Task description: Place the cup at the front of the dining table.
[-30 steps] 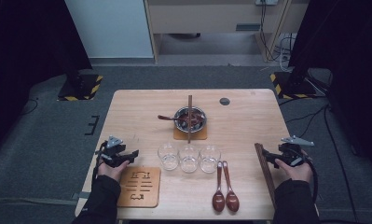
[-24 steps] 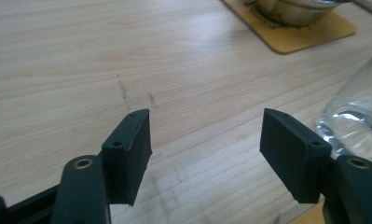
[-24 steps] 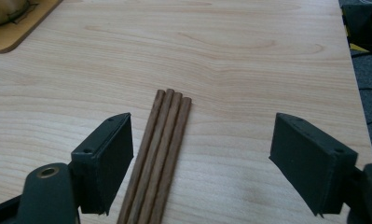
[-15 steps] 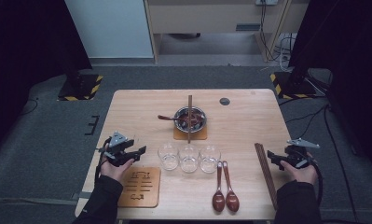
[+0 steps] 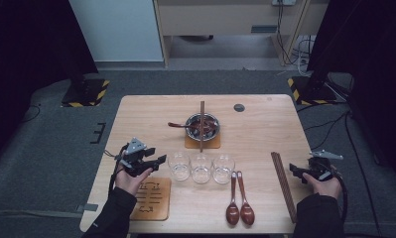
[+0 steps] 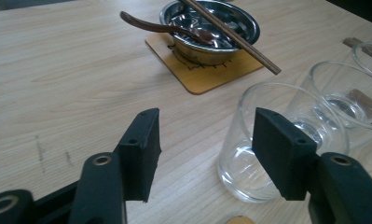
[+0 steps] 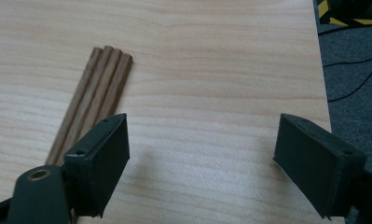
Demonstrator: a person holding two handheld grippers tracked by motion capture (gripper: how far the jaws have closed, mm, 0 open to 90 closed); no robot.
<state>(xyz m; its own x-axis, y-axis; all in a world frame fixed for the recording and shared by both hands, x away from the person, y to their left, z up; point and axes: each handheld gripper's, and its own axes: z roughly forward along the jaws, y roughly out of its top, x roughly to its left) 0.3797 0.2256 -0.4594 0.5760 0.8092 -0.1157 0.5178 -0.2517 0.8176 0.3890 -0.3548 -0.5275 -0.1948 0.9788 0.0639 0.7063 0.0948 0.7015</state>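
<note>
Three clear glasses stand in a row at mid-table, and the leftmost glass [image 5: 179,165] [image 6: 263,140] is closest to my left gripper [image 5: 158,161] [image 6: 204,140]. That gripper hovers just left of it, open. Its jaws have just been closing, with only bare table between them, and the glass sits behind the right jaw. My right gripper [image 5: 292,171] [image 7: 202,154] is open over bare wood near the table's right edge. Its jaws have been opening with nothing between them. A bundle of brown chopsticks [image 5: 283,186] [image 7: 93,100] lies just to its left.
A steel bowl [image 5: 202,125] on a wooden coaster holds a spoon and has chopsticks laid across it. Two wooden spoons [image 5: 238,201] lie in front of the glasses. Another coaster [image 5: 151,198] sits under my left forearm. A small dark disc [image 5: 239,107] lies at the back.
My left gripper has risen and moved right toward the leftmost glass, its jaws narrower. The right gripper has drifted slightly toward the front edge.
</note>
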